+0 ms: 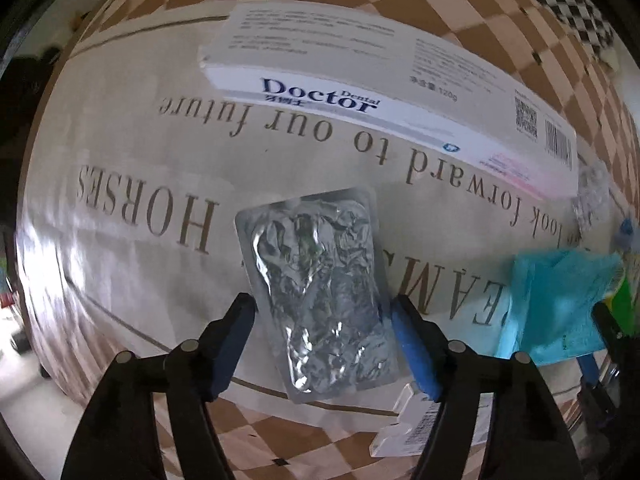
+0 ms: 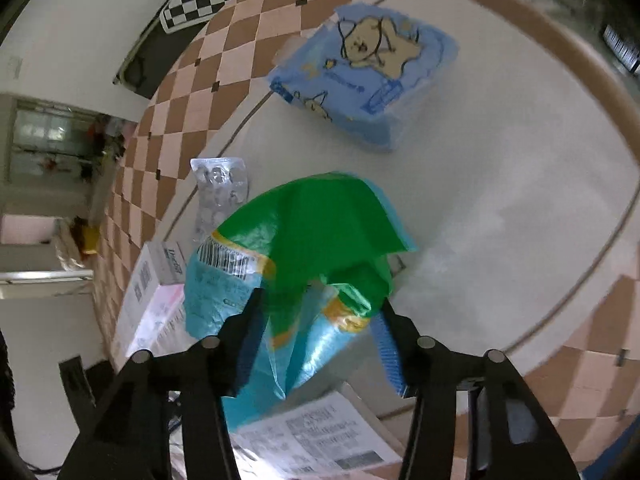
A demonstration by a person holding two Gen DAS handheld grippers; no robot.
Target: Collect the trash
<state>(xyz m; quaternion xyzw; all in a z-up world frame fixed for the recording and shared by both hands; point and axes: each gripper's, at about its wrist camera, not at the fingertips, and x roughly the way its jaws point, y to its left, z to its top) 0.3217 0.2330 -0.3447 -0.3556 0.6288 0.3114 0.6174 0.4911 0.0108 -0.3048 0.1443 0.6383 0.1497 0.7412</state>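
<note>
My left gripper (image 1: pixel 324 344) is down low over the tabletop (image 1: pixel 120 168), its jaws spread apart on either side of a crumpled silver foil blister pack (image 1: pixel 320 296) lying flat in the lower middle of the left wrist frame; the blue pads (image 1: pixel 412 356) flank the pack's near end, and whether they touch it I cannot tell. Above it, across the upper middle of that frame, a white "Doctor" toothpaste box (image 1: pixel 384 92) lies on the cloth, which is printed with large lettering and a brown checked border. A small white barcode tag (image 1: pixel 404 424) sits at the bottom, just beside my right-hand pad, and a teal wrapper (image 1: pixel 556 304) shows blurred at the right edge. Over on the right wrist frame, my right gripper (image 2: pixel 320 320) has its jaws wide open around a green and light-blue plastic bag (image 2: pixel 304 264) bunched up in the centre, the fingers straddling its lower folds without clamping it. A blue tissue pack with a cartoon bear (image 2: pixel 368 76) lies in the upper middle, well apart from the bag. A pill blister sheet (image 2: pixel 220 192) sits just left of the bag, the toothpaste box shows at the left edge, and a printed leaflet (image 2: pixel 316 440) lies at the bottom.
</note>
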